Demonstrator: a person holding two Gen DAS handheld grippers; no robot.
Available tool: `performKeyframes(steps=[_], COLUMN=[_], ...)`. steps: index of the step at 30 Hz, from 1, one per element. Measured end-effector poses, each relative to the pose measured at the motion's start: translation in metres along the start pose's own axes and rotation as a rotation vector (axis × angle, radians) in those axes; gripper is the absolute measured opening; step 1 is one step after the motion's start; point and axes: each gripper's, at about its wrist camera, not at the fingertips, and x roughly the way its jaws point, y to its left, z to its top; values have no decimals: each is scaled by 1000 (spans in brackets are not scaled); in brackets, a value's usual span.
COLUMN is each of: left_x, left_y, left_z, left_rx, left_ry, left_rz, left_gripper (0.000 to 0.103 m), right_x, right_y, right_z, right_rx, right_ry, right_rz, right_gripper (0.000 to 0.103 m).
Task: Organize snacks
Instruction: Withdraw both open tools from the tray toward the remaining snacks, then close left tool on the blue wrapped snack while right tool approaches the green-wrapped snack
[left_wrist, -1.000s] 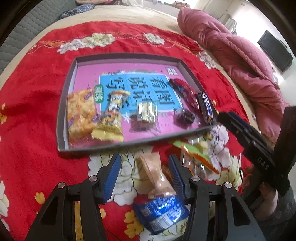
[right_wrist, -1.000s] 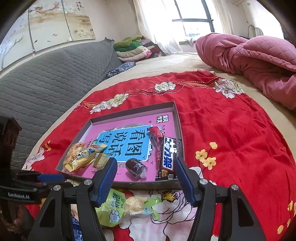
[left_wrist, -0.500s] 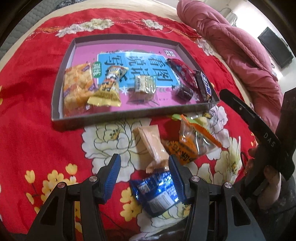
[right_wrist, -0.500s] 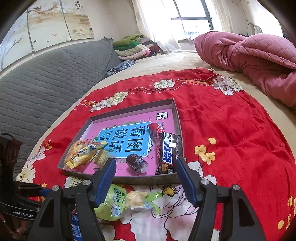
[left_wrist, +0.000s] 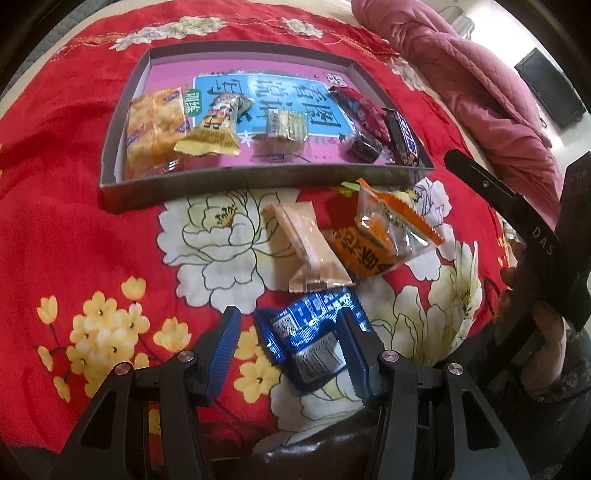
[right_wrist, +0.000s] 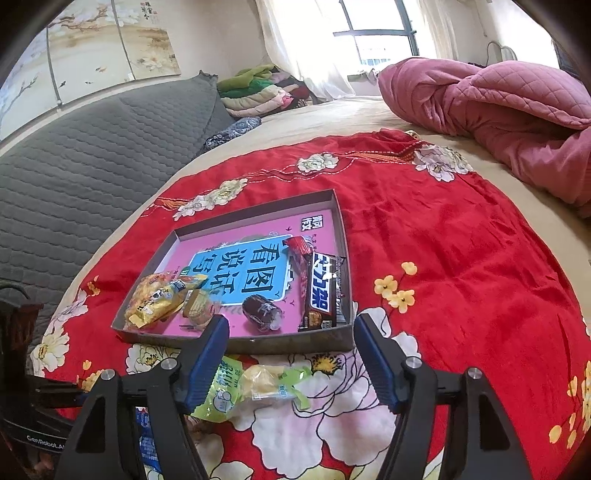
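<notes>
A shallow grey tray (left_wrist: 258, 177) with a pink floor lies on the red floral cloth. It holds an orange cracker packet (left_wrist: 155, 129), a yellow packet (left_wrist: 214, 129), a small gold packet (left_wrist: 288, 125), a dark round sweet (left_wrist: 365, 144), a red bar (left_wrist: 358, 107) and a dark chocolate bar (right_wrist: 321, 291). In front of the tray lie a tan packet (left_wrist: 310, 251), an orange packet (left_wrist: 365, 254), a clear orange-edged packet (left_wrist: 395, 218) and a green packet (right_wrist: 236, 387). My left gripper (left_wrist: 290, 347) is open, straddling a blue packet (left_wrist: 306, 339). My right gripper (right_wrist: 291, 343) hangs open over the tray's near wall (right_wrist: 288, 343), with nothing between its fingers.
A pink quilt (right_wrist: 498, 103) is heaped at the back right of the bed. A grey padded backrest (right_wrist: 92, 147) runs along the left, with folded clothes (right_wrist: 258, 88) behind it. A person's hand (left_wrist: 546, 325) holds the right gripper's black body (left_wrist: 517, 214).
My left gripper has drawn back and down, away from the tray, from around the tan packet to around the blue packet. The right gripper's jaws stand slightly wider; it has hardly moved.
</notes>
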Motion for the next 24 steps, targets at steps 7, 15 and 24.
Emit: performKeyframes(steps=[7,15,24], left_x=[4,7,14], left_y=[3,10,10], left_z=[-10,-14,-15], left_rx=[-22,-64,-78], left_ry=[35,51,58], left_rz=[-38,-86,-113], left_gripper=[55,59,66], right_x=[-2,-3,15], right_y=[0,0,-2], right_z=[-3,-8,-19], right_rx=[2,-1,-18], right_ry=[13,41,152], right_rz=[1,-11,-14], right_gripper=[69,69,69])
